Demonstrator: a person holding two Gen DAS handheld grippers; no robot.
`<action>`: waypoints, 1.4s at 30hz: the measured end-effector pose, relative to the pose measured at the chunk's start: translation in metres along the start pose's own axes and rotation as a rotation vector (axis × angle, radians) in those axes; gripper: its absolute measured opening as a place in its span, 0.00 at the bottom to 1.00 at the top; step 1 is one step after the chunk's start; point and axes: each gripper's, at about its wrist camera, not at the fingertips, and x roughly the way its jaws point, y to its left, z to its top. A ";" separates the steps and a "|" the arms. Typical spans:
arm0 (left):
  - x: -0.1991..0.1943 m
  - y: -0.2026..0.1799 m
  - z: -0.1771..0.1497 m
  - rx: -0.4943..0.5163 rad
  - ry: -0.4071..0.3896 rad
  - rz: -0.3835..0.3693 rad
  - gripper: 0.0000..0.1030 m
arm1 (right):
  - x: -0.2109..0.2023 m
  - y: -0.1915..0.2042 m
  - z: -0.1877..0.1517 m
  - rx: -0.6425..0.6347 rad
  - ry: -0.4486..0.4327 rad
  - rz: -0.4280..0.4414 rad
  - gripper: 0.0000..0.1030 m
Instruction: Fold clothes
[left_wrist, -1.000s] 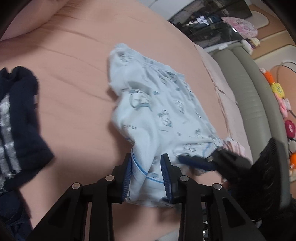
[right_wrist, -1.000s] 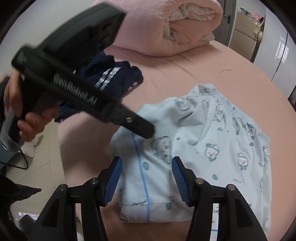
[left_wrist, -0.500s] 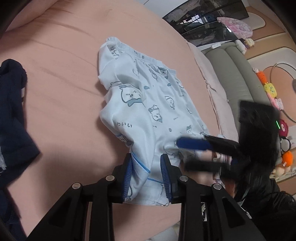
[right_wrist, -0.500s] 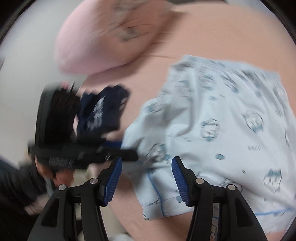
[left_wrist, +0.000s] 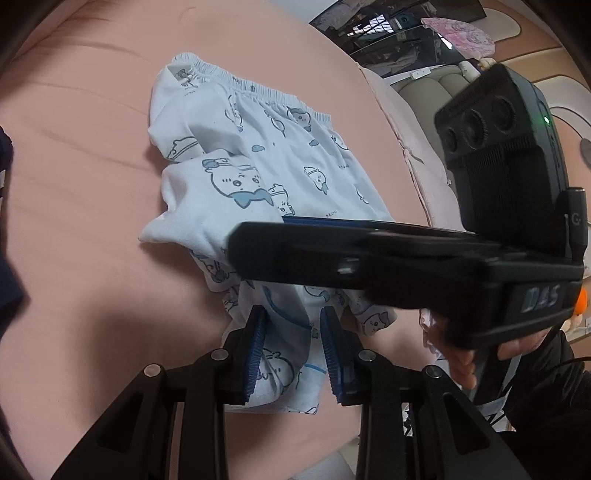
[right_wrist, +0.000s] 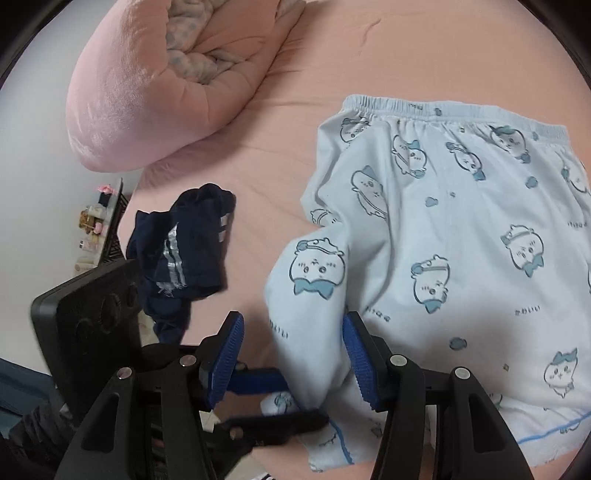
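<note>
The pale blue printed shorts (right_wrist: 443, 236) were laid on the pink bed sheet (right_wrist: 288, 133), waistband away from the cameras and one leg folded over the body of the garment. The left gripper (left_wrist: 293, 350) was closed on the hem at the near edge, cloth being pinched between its blue pads (left_wrist: 255, 350). The right gripper (right_wrist: 293, 363) was held part-open; a fold of the same hem was seen between its jaws, but whether the pads pressed on it could not be told. A crumpled navy garment (right_wrist: 184, 254) was seen beside the shorts, and a rolled pink quilt (right_wrist: 166, 77) at the far end.
</note>
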 end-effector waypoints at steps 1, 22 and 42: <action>0.000 0.000 0.000 -0.002 -0.001 0.003 0.26 | 0.002 0.001 0.000 -0.011 0.003 -0.015 0.53; -0.023 0.038 0.005 -0.115 -0.047 0.074 0.27 | 0.008 -0.062 -0.011 0.082 0.000 -0.051 0.17; 0.018 0.026 0.044 -0.103 -0.016 0.040 0.27 | 0.005 -0.089 -0.024 0.226 -0.040 0.169 0.17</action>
